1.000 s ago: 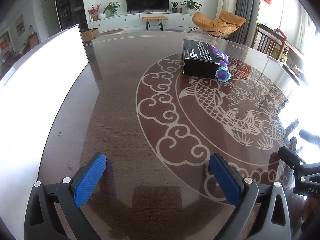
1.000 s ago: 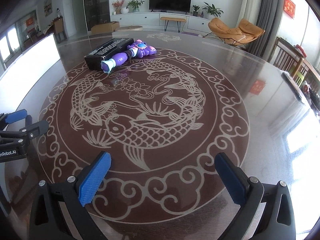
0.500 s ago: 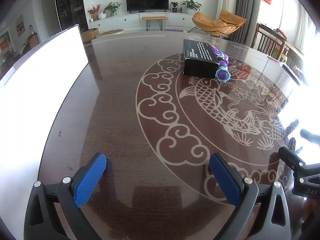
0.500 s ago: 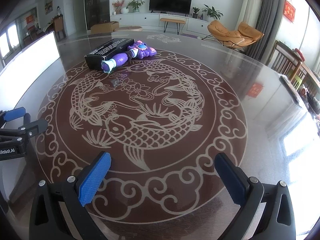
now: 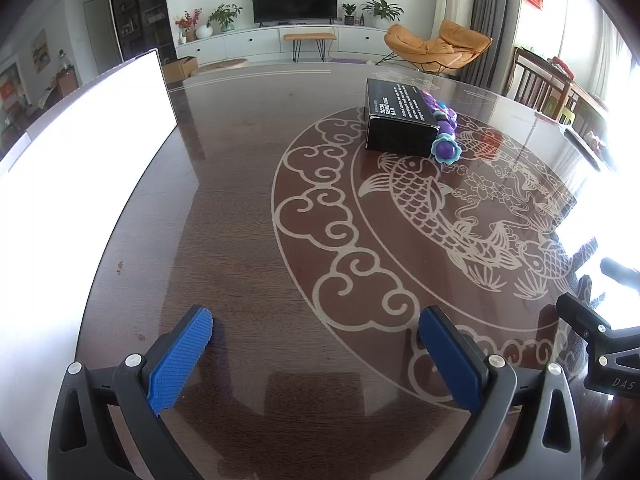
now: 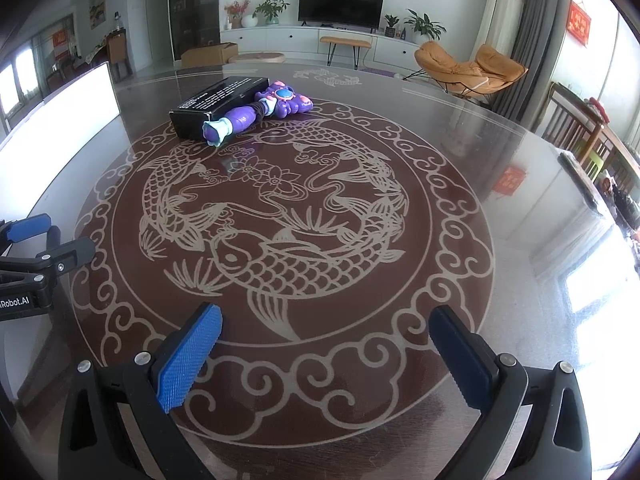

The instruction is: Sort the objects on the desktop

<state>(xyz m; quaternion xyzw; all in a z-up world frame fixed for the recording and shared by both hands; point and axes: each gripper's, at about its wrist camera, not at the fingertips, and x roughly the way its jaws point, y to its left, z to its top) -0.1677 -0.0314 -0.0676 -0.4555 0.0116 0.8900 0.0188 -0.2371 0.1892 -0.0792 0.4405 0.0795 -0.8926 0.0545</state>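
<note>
1. Almost nothing changes over the last second: your left gripper sits in the same spot at the bottom of its frame, tongs spread wide with nothing between the blue pads.
2. Your right gripper is likewise spread and empty. Its view shifts only a little: the black box and the purple toy sit slightly nearer the centre of the upper left of that frame than a second ago, so you seem to be creeping or tilting forward.
3. The box and toy themselves have not moved. In the left wrist view they lie in the upper right, the purple toy touching the right side of the black box, both on the far part of the table at the rim of the fish medallion.
4. What this means, as I judge it: sorting has not started. Neither object is touched, and both are well apart from either gripper.
5. Your next move calls for a long reach forward. The toy is closer to your right gripper's line; take care not to nudge the box, since the two are in contact.
</note>
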